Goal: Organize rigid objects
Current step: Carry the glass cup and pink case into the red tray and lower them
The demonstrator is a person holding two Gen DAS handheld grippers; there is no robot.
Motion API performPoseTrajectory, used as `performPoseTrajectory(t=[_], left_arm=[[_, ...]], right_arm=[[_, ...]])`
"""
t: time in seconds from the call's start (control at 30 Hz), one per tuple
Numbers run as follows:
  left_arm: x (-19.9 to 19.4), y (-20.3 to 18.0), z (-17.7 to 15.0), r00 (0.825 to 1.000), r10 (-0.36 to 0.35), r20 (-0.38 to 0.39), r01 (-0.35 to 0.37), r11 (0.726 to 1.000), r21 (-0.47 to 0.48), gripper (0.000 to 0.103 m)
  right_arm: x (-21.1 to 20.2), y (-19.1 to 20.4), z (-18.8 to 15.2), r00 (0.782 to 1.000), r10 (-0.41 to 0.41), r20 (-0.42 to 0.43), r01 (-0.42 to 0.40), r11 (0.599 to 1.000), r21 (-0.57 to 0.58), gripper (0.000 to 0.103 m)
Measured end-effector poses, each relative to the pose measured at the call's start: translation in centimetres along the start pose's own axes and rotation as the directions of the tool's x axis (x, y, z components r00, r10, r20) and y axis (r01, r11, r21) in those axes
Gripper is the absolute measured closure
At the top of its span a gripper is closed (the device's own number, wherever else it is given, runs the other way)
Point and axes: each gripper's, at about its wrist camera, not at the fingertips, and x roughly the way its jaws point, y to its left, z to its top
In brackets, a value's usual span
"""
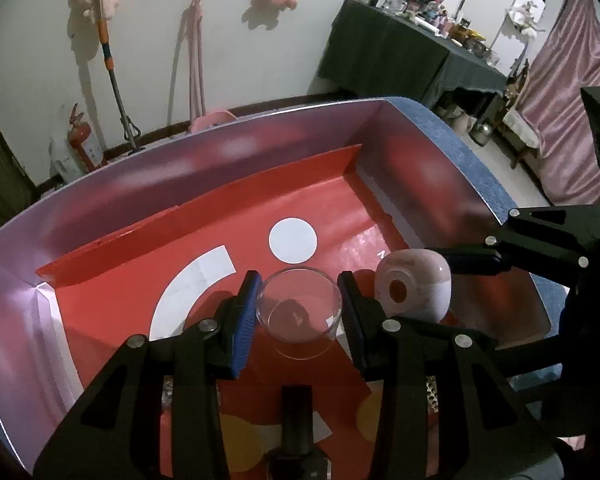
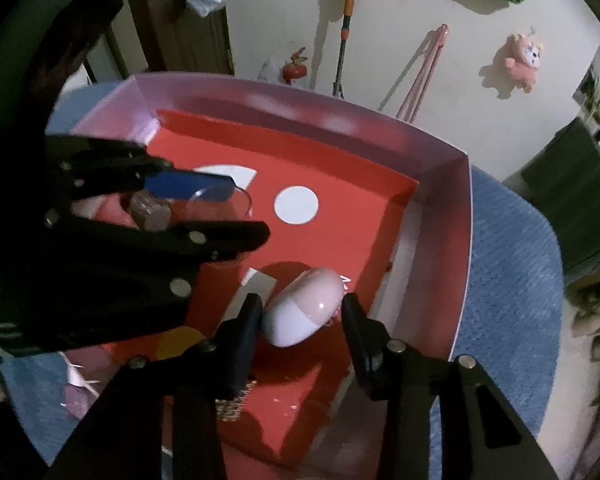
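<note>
We hold the clear glass cup (image 1: 299, 312) gripped in our left fingers (image 1: 249, 308) at frame centre, while our right fingers (image 2: 256, 320) bracket the pink egg-shaped gadget (image 2: 304, 306), its long axis slanting toward upper right, the far pad not visibly touching.

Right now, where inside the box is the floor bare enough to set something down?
Free: the red floor around the white circle, back to the far wall of the box, and the far left corner. Crowded: the near right, where the glass cup and pink egg-shaped case sit between both grippers.
</note>
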Motion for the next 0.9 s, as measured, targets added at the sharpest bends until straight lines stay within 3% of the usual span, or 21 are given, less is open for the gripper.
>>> performPoseTrajectory(t=[0.9], left_arm=[[1.1,-0.1,-0.5,0.998,-0.004,-0.058,0.005,1.000,0.002,0.065]], right_arm=[[0.6,1.8,-0.5,0.995,-0.086,-0.048,0.081,0.992,-0.098,0.059]])
